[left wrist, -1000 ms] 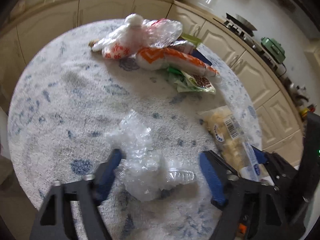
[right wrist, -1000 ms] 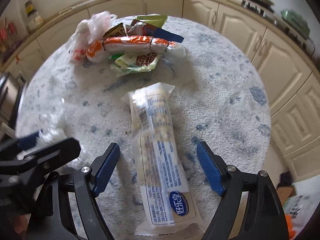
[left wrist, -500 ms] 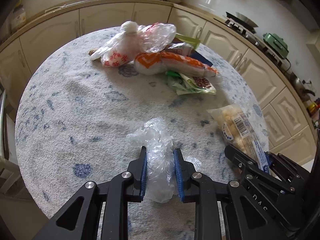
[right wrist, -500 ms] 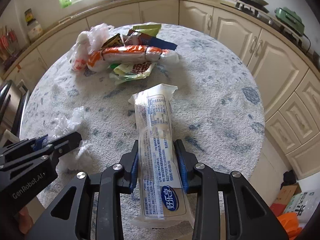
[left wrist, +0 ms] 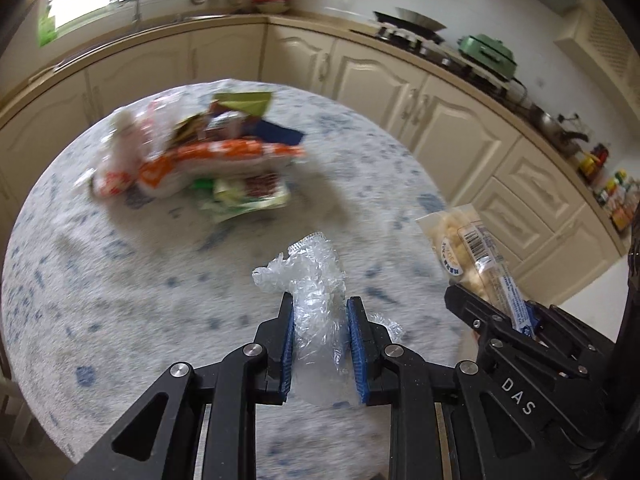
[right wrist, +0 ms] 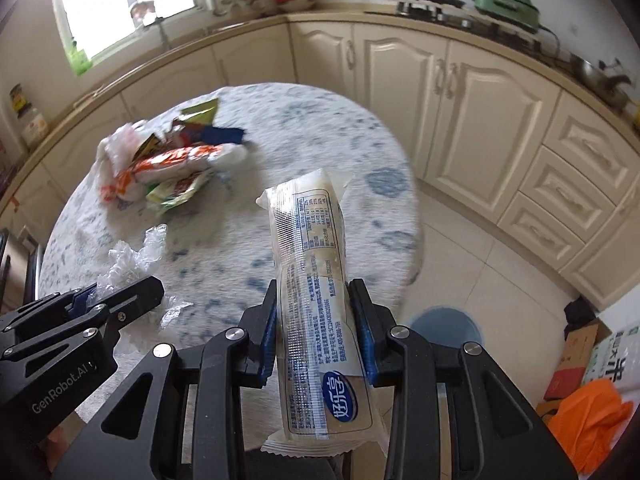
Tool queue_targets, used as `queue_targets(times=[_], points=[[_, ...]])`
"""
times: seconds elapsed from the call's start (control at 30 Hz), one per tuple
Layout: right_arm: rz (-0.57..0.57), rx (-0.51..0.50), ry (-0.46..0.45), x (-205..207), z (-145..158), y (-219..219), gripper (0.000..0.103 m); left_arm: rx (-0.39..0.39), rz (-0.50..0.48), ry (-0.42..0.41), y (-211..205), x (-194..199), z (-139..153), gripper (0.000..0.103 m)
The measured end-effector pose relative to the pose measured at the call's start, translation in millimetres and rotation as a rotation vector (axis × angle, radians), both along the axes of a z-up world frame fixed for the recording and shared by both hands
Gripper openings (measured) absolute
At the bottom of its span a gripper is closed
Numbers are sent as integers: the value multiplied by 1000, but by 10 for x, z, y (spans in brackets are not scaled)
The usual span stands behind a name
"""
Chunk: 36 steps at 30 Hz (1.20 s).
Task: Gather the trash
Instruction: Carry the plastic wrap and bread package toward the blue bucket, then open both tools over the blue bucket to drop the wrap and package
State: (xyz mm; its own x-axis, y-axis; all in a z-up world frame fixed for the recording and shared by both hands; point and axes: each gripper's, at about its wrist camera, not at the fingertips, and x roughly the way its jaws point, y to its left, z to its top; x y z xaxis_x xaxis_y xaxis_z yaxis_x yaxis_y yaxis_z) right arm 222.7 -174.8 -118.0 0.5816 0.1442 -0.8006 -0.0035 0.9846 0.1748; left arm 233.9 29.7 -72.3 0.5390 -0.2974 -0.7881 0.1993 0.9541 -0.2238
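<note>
— Lettering first: "DAS" in white on the black frame of the right tool (left wrist: 520, 322), seen from the left wrist view; "GenRobot.AI" on the frame of the left tool (right wrist: 86, 300), seen from the right wrist view. Blue oval logo with white Chinese characters near the lower end of the long snack packet (right wrist: 316, 292), plus a printed nutrition table and fine text along its back. Barcode on the same packet (left wrist: 472, 246) from the other side.

— And the tools?

— Left tool (left wrist: 320, 318): blue pads drawn close, pinching a crumpled clear plastic wrap (left wrist: 316, 284) between them. Right tool (right wrist: 314, 306): narrowed on the snack packet, pads pressing both long edges, gripped around the middle.

— Look of the trash?

— Clear wrap: wrinkled, translucent, bunched upward past the fingertips, a loose tail hanging out beside the right pad. Snack packet: long, pale, transparent, filled with light puffed pieces, sealed crimped ends, pointing away from the camera and up over the edge of the round surface (right wrist: 320, 132).

— Anything else lying about?

— Blurred heap of wrappers (left wrist: 200, 160) at the far side of the speckled white-and-blue surface: orange-and-white bag, green packets, dark blue one, thin white bag. Well apart from both tools. Blue round bin (right wrist: 446, 326) on the tiled floor below the right tool.
</note>
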Motion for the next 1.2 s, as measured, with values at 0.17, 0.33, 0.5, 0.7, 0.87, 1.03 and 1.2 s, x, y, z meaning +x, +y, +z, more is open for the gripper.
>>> queue_targets(times=[0.17, 0.33, 0.5, 0.7, 0.87, 1.03, 1.2], points=[[-116, 5, 8, -128, -13, -449, 33, 7, -111, -12, -467, 20, 0, 20], [-248, 12, 39, -288, -102, -968, 33, 11, -247, -6, -998, 23, -51, 20], [-378, 25, 68, -467, -222, -1479, 33, 23, -360, 9, -1506, 80, -135, 20], [-513, 36, 116, -625, -415, -2015, 33, 61, -461, 45, -2104, 226, -325, 20], [-585, 44, 149, -683, -576, -2331, 33, 98, -510, 74, -2562, 504, -515, 20], [-637, 57, 200, -745, -752, -2498, 33, 117, -541, 123, -2977, 763, -721, 23], [-651, 59, 235, -750, -883, -2537, 33, 159, -529, 156, -3263, 1005, -914, 48]])
